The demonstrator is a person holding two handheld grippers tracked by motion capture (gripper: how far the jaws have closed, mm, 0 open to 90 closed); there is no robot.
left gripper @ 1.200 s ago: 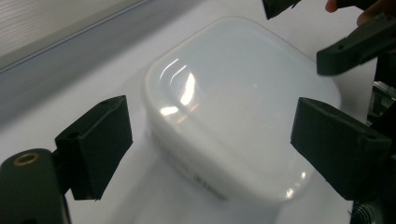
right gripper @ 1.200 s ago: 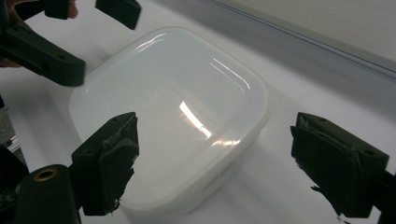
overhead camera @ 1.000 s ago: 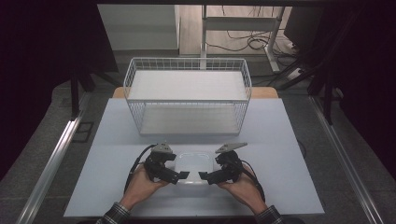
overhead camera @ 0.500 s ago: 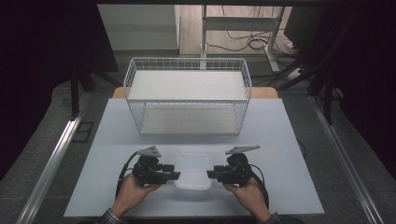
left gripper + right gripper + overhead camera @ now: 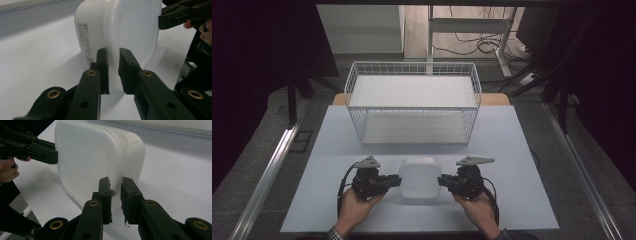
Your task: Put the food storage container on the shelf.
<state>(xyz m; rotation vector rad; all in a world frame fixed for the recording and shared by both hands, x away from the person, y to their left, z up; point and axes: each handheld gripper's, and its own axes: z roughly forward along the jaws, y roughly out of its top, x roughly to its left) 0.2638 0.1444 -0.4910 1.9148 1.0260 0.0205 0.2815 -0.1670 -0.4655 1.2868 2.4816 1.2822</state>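
Observation:
A white plastic container [image 5: 419, 177] with a translucent lid hangs just above the white table [image 5: 512, 150], between my two grippers. My left gripper [image 5: 398, 180] is shut on the lid rim at its left side, and my right gripper [image 5: 441, 181] is shut on the rim at its right side. In the left gripper view the left gripper [image 5: 113, 53] pinches the rim of the container [image 5: 120, 30], whose printed label faces left. The right gripper [image 5: 115, 183] clamps the opposite edge of the container [image 5: 85, 157], with the left gripper [image 5: 53, 155] across from it.
A large white wire basket [image 5: 412, 63] stands at the back of the table, beyond the container. Bare table lies to the left and right of my hands. Metal rails [image 5: 272, 165] run along the floor on both sides.
Both grippers have spread slightly apart and levelled out. The container between them has come up off the table and moved a little away from the front edge.

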